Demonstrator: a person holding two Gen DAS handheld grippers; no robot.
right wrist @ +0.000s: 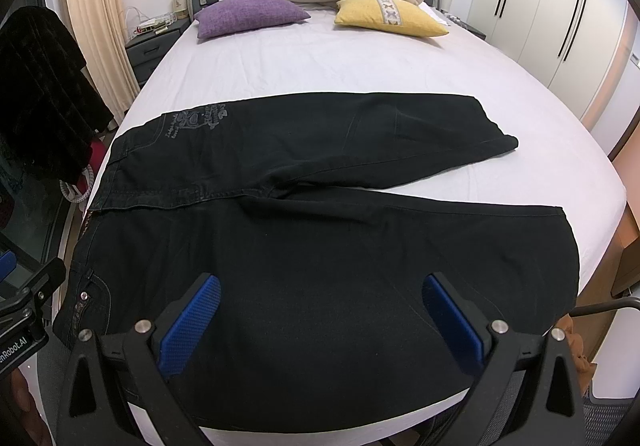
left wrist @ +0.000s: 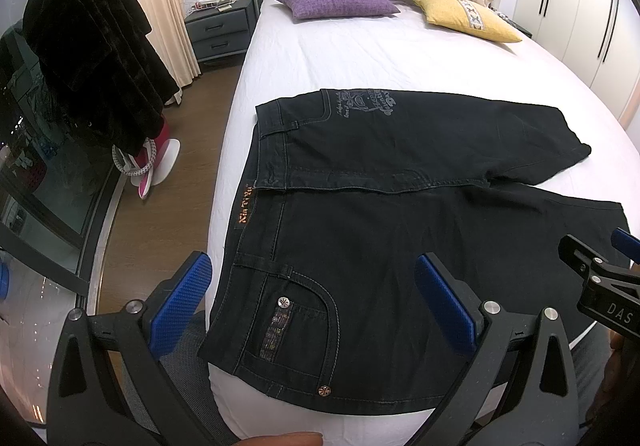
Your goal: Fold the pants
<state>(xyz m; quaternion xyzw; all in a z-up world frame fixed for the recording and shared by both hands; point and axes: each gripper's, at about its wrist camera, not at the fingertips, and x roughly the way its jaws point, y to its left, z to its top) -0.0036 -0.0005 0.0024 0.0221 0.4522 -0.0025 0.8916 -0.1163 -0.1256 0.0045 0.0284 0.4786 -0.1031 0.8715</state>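
I read "DAS" on the black right tool [left wrist: 604, 286], and "nRobot.AI" on the black left tool [right wrist: 24, 310]; the black denim pants' [left wrist: 360, 246] orange waistband label is illegible.

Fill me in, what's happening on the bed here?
A person holds two handheld grippers over black pants spread flat on a white-sheeted bed, waistband to the left, legs splayed to the right. The left gripper and the right gripper are both open, gripping nothing. No fold is made yet.
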